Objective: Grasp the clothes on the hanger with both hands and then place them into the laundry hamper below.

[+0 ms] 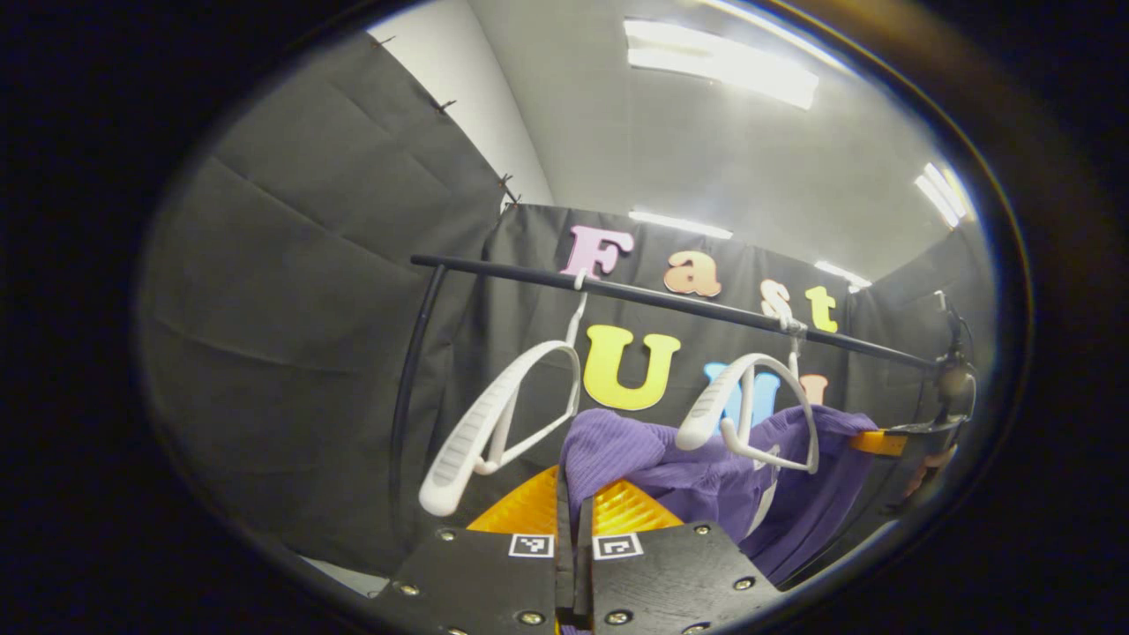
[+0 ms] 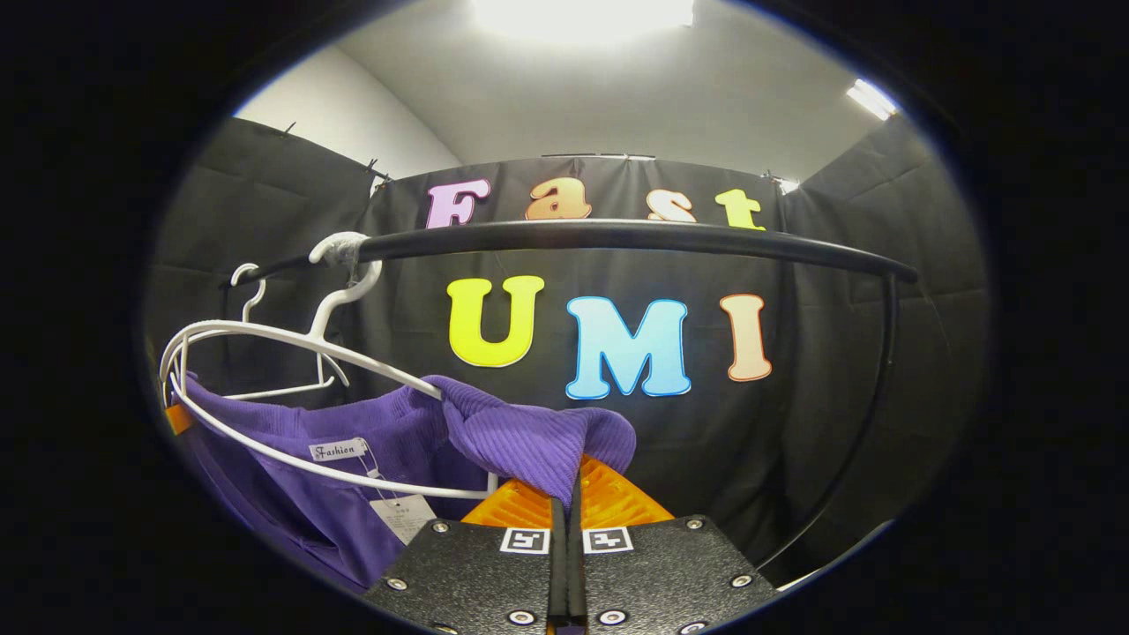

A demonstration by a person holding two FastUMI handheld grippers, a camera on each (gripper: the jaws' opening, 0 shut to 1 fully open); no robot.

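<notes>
1. A black metal clothes rail [image 2: 617,236] spans the booth, high enough that garments hang free below it; its bent upright drops at the right of the right gripper view.
2. The purple ribbed knit garment [image 1: 706,476], the task's thing, hangs under the rail on the right-hand hanger in the left gripper view, pulled out sideways between the two grippers. The laundry hamper would lie somewhere below.
3. Two white plastic hangers hook over the rail. The bare white hanger [image 1: 494,423] hangs at the left of the left gripper view, tilted. The white hanger carrying the garment [image 2: 291,406] has one shoulder already slipped clear of the cloth, which suggests the garment is being drawn off it.
4. The left gripper [image 1: 573,516] has its orange ribbed fingers drawn together on a fold of the purple knit, one shoulder of the garment.
5. The right gripper [image 2: 569,494] is likewise clamped on the other shoulder fold, so the garment can be carried spread, by both ends.
6. Inside the neck, a small white woven label [image 2: 340,450] reads "Fashion" in script; the paper swing tag [image 2: 401,513] hanging below it is too small to read.
</notes>
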